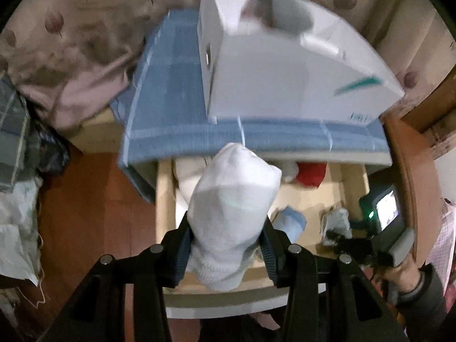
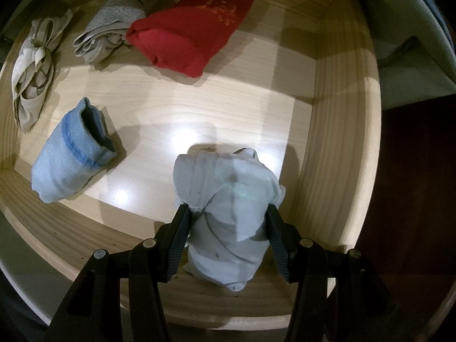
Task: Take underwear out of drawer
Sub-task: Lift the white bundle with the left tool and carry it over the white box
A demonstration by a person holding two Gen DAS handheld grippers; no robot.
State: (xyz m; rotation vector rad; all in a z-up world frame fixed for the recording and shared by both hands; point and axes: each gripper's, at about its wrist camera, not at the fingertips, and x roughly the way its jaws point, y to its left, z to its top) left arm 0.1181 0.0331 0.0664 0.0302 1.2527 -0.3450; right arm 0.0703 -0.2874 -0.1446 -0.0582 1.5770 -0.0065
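Note:
My left gripper (image 1: 225, 245) is shut on a white rolled bundle (image 1: 230, 208) and holds it above the open wooden drawer (image 1: 164, 199). My right gripper (image 2: 226, 230) is shut on a pale grey-blue rolled bundle (image 2: 228, 213) near the drawer's front right corner; I cannot tell if it rests on the bottom. In the drawer (image 2: 336, 148) lie a light blue bundle (image 2: 71, 154), a red bundle (image 2: 193, 28), a grey bundle (image 2: 111, 28) and a beige bundle (image 2: 34, 68). The right gripper also shows in the left wrist view (image 1: 339, 242), low in the drawer.
A blue checked cloth (image 1: 171, 99) covers the cabinet top above the drawer, with a white box (image 1: 285, 65) on it. Pink leaf-print fabric (image 1: 71, 42) hangs at left. Bags (image 1: 20, 199) are piled on the red-brown floor at left.

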